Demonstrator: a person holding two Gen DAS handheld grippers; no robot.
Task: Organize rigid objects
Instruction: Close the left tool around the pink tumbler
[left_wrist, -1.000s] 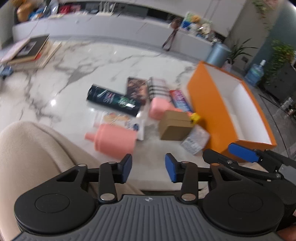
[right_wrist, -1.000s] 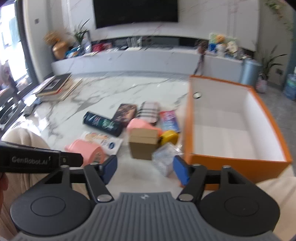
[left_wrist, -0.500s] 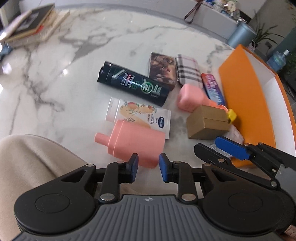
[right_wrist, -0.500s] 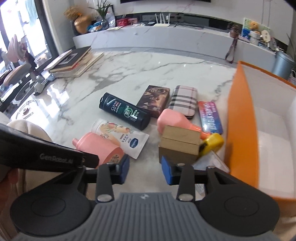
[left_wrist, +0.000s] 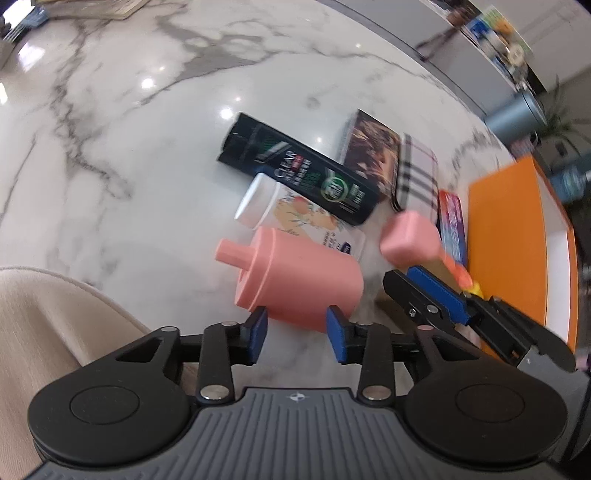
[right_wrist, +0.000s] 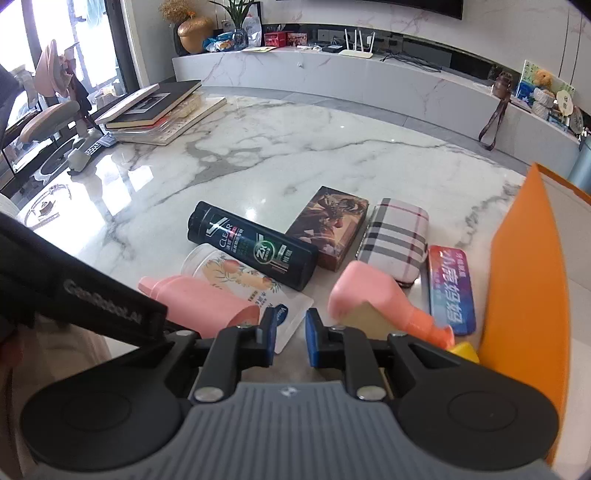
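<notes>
A pink bottle (left_wrist: 295, 280) with a short spout lies on its side on the marble table (left_wrist: 129, 147). My left gripper (left_wrist: 297, 334) points down at its near end. The jaws are opening, and the pads stand apart at the bottle's edge without pressing it. My right gripper (right_wrist: 290, 336) is shut with nothing between its pads. It hovers near a second pink bottle (right_wrist: 373, 295) with an orange cap and a partly hidden cardboard box (right_wrist: 365, 319). In the left wrist view the right gripper (left_wrist: 402, 275) reaches in beside that second pink bottle (left_wrist: 410, 240). The orange box (right_wrist: 524, 280) stands open at the right.
A black shampoo bottle (right_wrist: 255, 247), a white tube (right_wrist: 236, 277), a brown printed box (right_wrist: 328, 225), a plaid case (right_wrist: 399, 236) and a red-blue tin (right_wrist: 450, 288) lie close together. Books (right_wrist: 155, 110) are stacked far left. A beige sleeve (left_wrist: 55, 314) lies at the near edge.
Both grippers have come down and closer to the cluster. The right jaws went from wide apart to shut. The left jaws narrowed, then widened again, and its view has rolled.
</notes>
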